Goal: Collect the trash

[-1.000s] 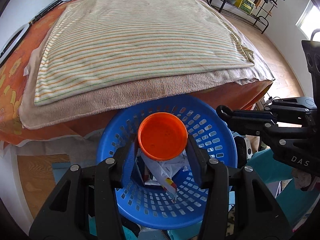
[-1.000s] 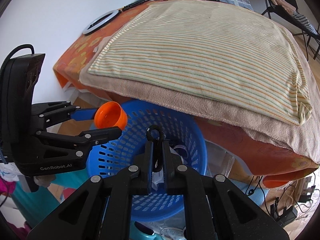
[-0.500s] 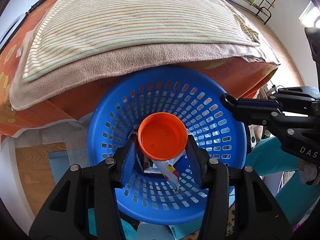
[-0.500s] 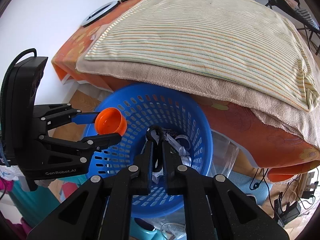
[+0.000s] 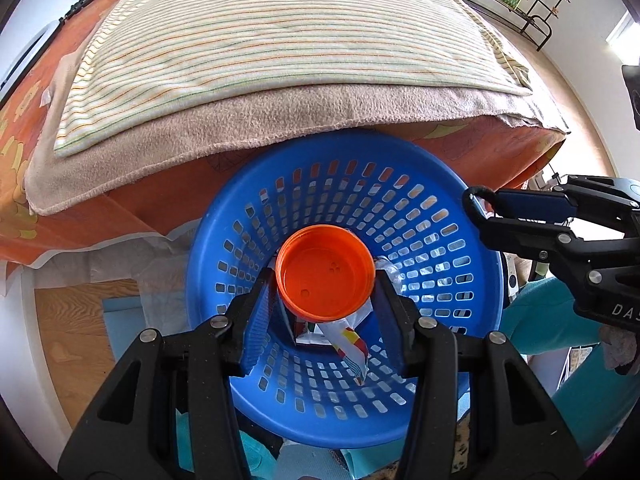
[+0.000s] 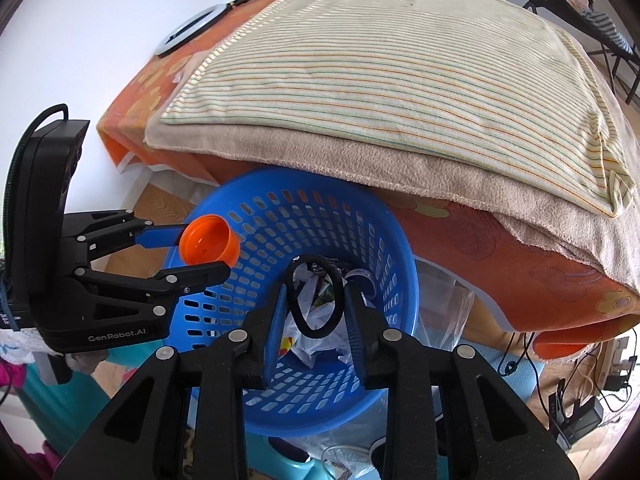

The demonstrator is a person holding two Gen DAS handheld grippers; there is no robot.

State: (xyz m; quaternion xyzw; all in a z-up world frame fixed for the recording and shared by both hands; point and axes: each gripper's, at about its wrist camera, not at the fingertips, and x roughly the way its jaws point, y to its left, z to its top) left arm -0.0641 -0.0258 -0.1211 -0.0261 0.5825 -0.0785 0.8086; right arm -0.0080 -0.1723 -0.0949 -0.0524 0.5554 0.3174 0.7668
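Hovering over blue basket (image 6: pixel 400 264), right tongs (image 6: pixel 316 300) had just been parting, black hair tie (image 6: pixel 320 320) loose between; might snag. Left tongs (image 5: pixel 326 286) clenched orange lid (image 5: pixel 326 276) near rim; could miss.

one blue basket (image 5: pixel 472 320), one orange cap (image 5: pixel 326 276), one hair tie (image 6: pixel 318 300)

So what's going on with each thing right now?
Orange cap: open side up, pinched over the basket.
Left gripper: shut on the cap.
Black hair tie: looped between the right gripper's fingers, over the basket.
Right gripper: jaws have just been opening.
Blue basket: upright, crumpled trash inside.
Striped blanket: spread flat on the bed.
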